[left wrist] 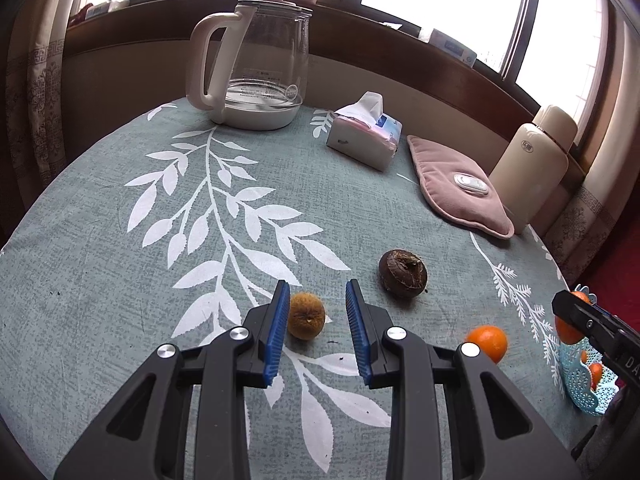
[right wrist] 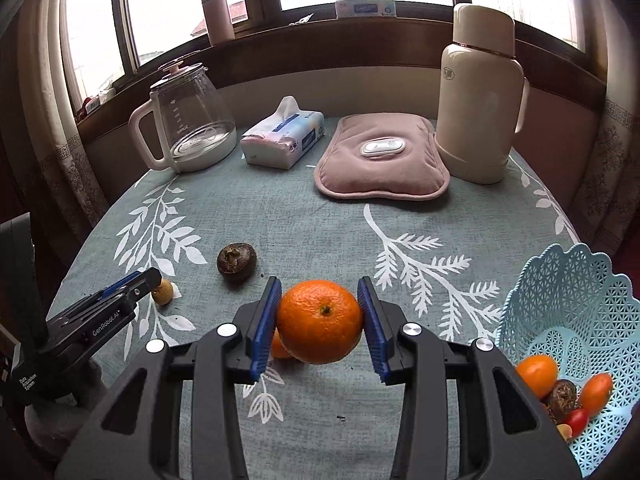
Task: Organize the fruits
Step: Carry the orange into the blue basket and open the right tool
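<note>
Right gripper pinches round orange mandarin, lifted for light-blue lattice plastic basket; left gripper spread, straddling small tan rough fruit to grab.

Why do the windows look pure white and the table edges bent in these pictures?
Left wrist view: the windows are overexposed by daylight, and the fisheye lens bows the table. Right wrist view: same blown-out glass, curved frames; the held orange stays sharp.

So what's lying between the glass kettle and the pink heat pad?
A tissue pack lies between the glass kettle and pink heat pad, clearest in the right wrist view.
</note>
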